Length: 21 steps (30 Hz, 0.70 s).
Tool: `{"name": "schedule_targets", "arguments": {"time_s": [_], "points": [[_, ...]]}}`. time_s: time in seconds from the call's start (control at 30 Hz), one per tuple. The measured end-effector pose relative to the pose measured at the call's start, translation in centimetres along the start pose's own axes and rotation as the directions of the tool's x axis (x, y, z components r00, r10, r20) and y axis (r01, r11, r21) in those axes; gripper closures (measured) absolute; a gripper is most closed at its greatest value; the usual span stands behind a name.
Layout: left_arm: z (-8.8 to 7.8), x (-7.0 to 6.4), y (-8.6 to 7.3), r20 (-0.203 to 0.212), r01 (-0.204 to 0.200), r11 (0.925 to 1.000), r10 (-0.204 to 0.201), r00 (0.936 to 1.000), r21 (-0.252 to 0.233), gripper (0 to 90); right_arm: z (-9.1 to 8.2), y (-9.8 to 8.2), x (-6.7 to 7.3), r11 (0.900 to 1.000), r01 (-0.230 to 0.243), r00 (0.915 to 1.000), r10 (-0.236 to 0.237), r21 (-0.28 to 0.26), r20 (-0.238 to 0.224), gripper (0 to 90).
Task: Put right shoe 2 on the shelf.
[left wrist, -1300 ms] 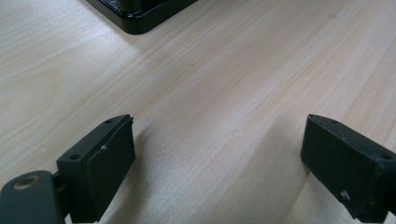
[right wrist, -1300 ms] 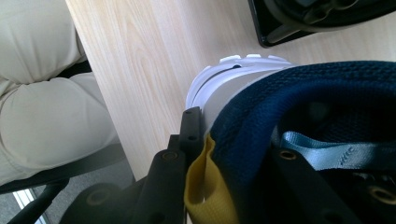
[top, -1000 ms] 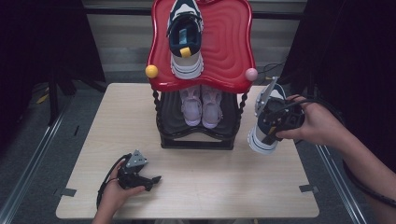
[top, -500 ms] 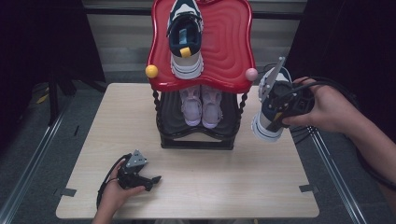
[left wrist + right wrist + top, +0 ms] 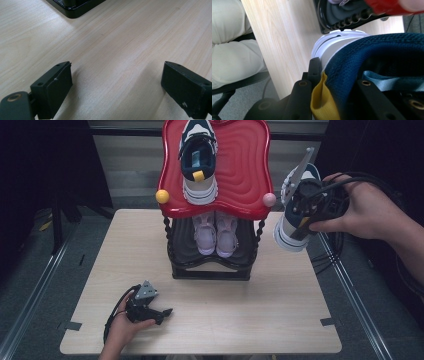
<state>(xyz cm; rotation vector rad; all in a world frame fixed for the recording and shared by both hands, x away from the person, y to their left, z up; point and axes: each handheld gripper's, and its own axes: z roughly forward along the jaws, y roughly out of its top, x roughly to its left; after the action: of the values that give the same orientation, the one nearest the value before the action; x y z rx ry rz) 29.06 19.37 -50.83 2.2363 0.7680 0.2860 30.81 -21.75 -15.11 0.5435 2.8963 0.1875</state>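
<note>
We hold the shoe [image 5: 292, 222] clamped in our right tool [image 5: 306, 212] off the desk's [image 5: 300, 310] right edge, beside the rack's [image 5: 250, 195] red top where its mate [image 5: 199, 162] sits; left tool [image 5: 161, 312] rests apart near the front edge

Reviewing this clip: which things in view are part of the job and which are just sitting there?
In use: navy-and-white sneaker clamped in the right gripper; its mate on the red top shelf.

Idle: pink shoes on the lower shelf; left gripper, open, resting on the table.
</note>
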Motion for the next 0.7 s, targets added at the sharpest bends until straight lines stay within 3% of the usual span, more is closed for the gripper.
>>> {"name": "schedule_targets", "arguments": {"time_s": [0.23,0.5,0.7], "points": [[0.0,0.0,0.0,0.0,0.0,1.0,0.0,1.0,0.0,9.4,-1.9,0.9,-0.1,1.0,0.027,0.9991,-0.027,0.005,0.031,74.9],[0.0,0.0,0.0,0.0,0.001,1.0,-0.001,1.0,0.0,9.4,-5.3,2.7,-0.3,0.999,0.04,0.9935,-0.038,-0.014,0.107,75.0],[0.0,0.0,0.0,-0.001,-0.001,1.0,0.001,1.0,-0.002,9.4,-6.1,5.0,-0.6,0.997,0.07,0.9864,-0.068,-0.01,0.15,75.2]]}}
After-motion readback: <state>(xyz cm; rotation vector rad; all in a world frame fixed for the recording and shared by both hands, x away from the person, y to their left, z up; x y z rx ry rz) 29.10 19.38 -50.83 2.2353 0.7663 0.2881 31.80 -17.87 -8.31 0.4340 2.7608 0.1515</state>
